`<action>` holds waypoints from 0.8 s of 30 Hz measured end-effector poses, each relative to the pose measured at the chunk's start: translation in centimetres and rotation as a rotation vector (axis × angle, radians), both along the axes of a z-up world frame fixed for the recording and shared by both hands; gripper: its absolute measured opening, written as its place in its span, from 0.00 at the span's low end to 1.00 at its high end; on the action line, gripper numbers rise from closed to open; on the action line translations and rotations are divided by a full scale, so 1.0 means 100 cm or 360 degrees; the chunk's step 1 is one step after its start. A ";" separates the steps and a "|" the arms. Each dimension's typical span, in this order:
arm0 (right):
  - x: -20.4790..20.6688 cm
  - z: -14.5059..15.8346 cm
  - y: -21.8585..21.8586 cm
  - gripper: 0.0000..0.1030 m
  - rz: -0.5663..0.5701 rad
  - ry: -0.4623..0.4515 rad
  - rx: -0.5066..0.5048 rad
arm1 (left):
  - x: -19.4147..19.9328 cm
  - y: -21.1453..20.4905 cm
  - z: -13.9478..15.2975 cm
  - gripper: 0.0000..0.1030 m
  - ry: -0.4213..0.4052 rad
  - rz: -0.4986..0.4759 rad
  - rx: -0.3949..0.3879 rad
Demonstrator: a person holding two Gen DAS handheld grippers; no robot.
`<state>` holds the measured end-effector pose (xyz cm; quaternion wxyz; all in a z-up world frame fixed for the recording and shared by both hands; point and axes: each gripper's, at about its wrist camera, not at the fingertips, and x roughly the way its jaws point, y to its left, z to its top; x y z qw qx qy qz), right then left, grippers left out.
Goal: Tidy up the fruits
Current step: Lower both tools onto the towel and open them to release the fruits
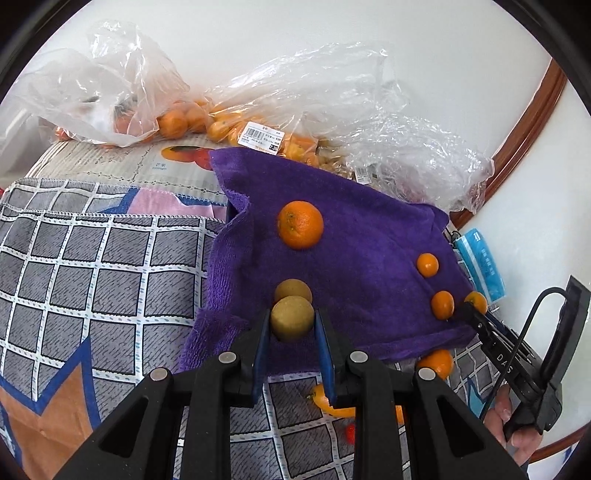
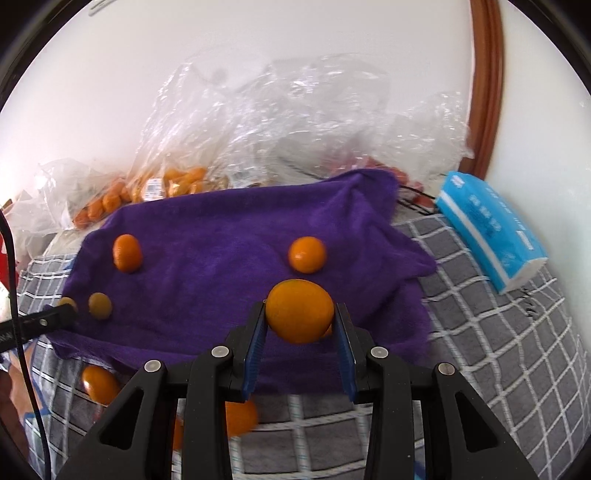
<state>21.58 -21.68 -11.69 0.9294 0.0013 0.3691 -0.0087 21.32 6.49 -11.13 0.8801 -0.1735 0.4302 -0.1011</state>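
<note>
My left gripper (image 1: pixel 291 325) is clamped on a small brown fruit (image 1: pixel 291 318) just above the purple towel (image 1: pixel 369 229); my right gripper (image 2: pixel 300 328) pinches a small orange (image 2: pixel 300 315) across its middle. Both are light, round and squashable, I reckon, so the squeeze stays gentle.

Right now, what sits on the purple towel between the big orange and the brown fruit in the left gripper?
In the left wrist view, a second brown fruit lies between the big orange and the held one; otherwise bare purple towel.

white wall (image 1: pixel 332 29) (brown wooden trim (image 1: pixel 532 136))
</note>
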 end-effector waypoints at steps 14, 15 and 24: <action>0.033 0.003 -0.031 0.35 0.0020 -0.0007 0.0072 | 0.044 -0.023 0.007 0.22 -0.0035 0.0070 0.0123; 0.037 0.001 -0.030 0.35 0.0025 -0.0001 0.0069 | 0.047 -0.024 0.006 0.22 -0.0029 0.0075 0.0132; 0.059 -0.020 -0.035 0.35 0.0026 0.0115 0.0119 | 0.055 -0.021 -0.006 0.22 0.0025 0.0093 0.0124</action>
